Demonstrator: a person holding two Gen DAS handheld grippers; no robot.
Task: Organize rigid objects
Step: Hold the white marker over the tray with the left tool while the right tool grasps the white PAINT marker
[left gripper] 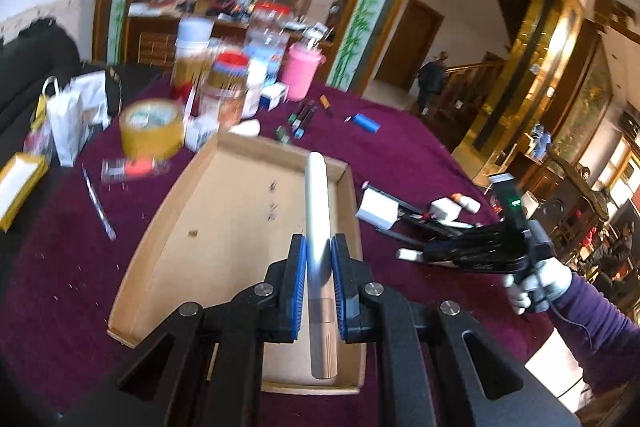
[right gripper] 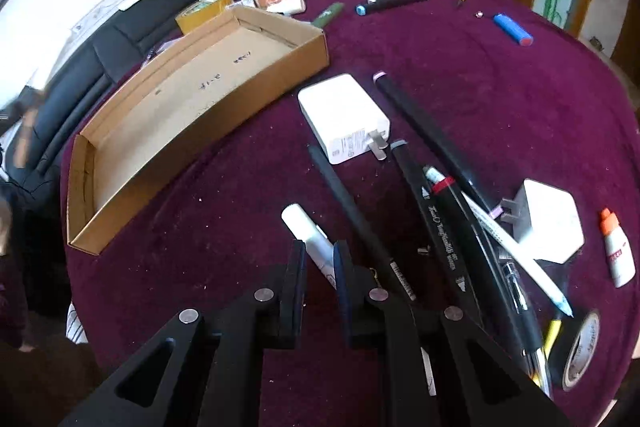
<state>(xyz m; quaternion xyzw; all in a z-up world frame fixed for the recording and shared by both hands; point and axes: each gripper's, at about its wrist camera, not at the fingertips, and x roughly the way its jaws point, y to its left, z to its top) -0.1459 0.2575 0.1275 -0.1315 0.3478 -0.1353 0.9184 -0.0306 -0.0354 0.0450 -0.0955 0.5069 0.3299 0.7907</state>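
left gripper [left gripper: 319, 255] is clamped on one silvery-white cylinder [left gripper: 317, 211], its blue pads [left gripper: 299, 287] pressed to both sides of it. that cylinder is long and smooth, with a beige ribbed end toward the camera, and it hangs lengthwise over the right side of the single cardboard tray [left gripper: 168, 203], close to the tray's right wall; whether it touches the tray floor cannot be told. right gripper [right gripper: 319, 259] has its jaws narrowly parted around one white marker [right gripper: 306, 231] lying on the table [right gripper: 500, 99]; the left pad looks apart from the marker, so a firm grip cannot be told.

one shallow tray [right gripper: 280, 75] sits on the purple cloth toward the table's left edge, with a few dark scribbles on its floor. two white chargers lie right of it: a flat one [right gripper: 344, 115] just beside the tray's near wall, and a blocky one [right gripper: 548, 223] nearer the right edge. between them cross several black markers [right gripper: 440, 239]. one blue battery [right gripper: 512, 30] lies toward the far right edge, one small white bottle with an orange cap [right gripper: 618, 255] at the right edge, one black tape roll [right gripper: 580, 351] at the near right. one brown tape roll [left gripper: 152, 127] sits past the tray's far left corner.
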